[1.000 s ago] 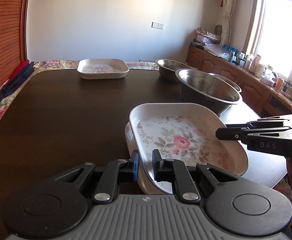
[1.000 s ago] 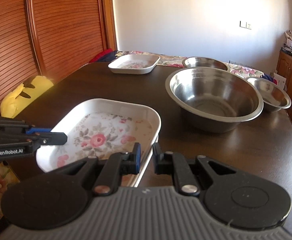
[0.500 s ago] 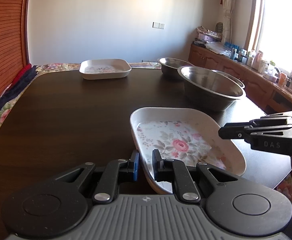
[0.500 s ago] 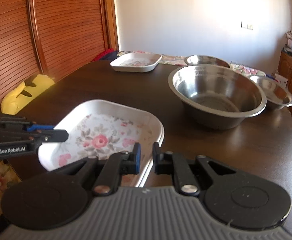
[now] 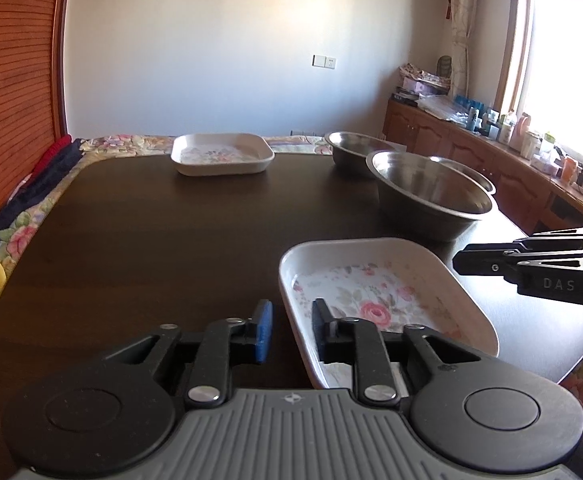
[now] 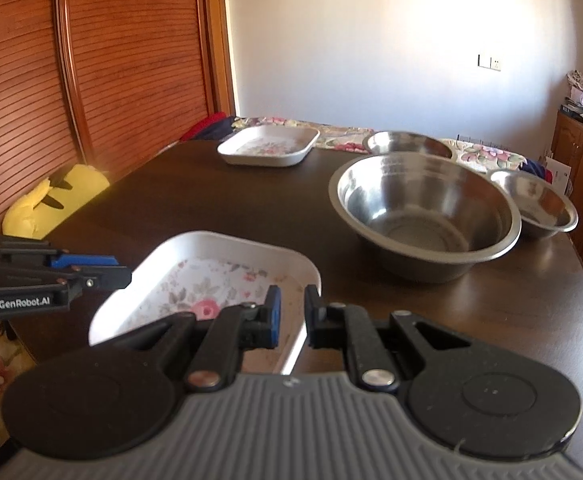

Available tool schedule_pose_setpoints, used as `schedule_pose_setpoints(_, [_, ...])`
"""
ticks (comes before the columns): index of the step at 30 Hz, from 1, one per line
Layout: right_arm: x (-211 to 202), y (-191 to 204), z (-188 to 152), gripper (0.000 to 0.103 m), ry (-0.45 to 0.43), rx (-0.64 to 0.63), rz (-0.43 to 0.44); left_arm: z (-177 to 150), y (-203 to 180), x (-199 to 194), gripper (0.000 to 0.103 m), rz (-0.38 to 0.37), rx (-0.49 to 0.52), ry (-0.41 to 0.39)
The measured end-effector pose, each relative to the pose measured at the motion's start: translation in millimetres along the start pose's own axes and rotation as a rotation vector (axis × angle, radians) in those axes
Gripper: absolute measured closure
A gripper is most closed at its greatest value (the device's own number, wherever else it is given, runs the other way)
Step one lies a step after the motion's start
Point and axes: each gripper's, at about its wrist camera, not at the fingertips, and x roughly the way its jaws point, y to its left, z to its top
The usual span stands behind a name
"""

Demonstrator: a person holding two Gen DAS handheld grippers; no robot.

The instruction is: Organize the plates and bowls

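Daylight pours in from the window (image 5: 567,80) on the right, blown out to near white, and the curtain (image 5: 459,20) beside it glows. A warm, overexposed patch washes the far wall (image 6: 431,32). The dark table (image 5: 151,240) stays dim but catches sheen near the large steel bowl (image 6: 423,216) — its rim glints. Straight lines bow hard at the edges, corners darken, and the right-wrist view is slightly soft.

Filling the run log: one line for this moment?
left gripper: opening, fingers off floral plate rim | right gripper: shut on rim
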Motion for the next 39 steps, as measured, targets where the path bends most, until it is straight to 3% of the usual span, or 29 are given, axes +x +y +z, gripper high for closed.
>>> schedule_pose_setpoints(7, [-4,0,15,0.089,-0.037,-0.004,0.002,15,1,-2,0.039,0.035,0.017,-0.031])
schedule_pose_setpoints(17, [2,0,36,0.089,-0.076,0.006,0.007,33,12,1,0.008,0.050,0.011,-0.044])
schedule_pose_setpoints(25, [15,2,58,0.089,-0.101,0.012,0.016,41,25,7,0.000,0.075,0.009,-0.037])
schedule_pose_setpoints(39, [38,12,79,0.089,-0.082,0.004,0.030,51,44,18,0.000,0.094,-0.002,0.012])
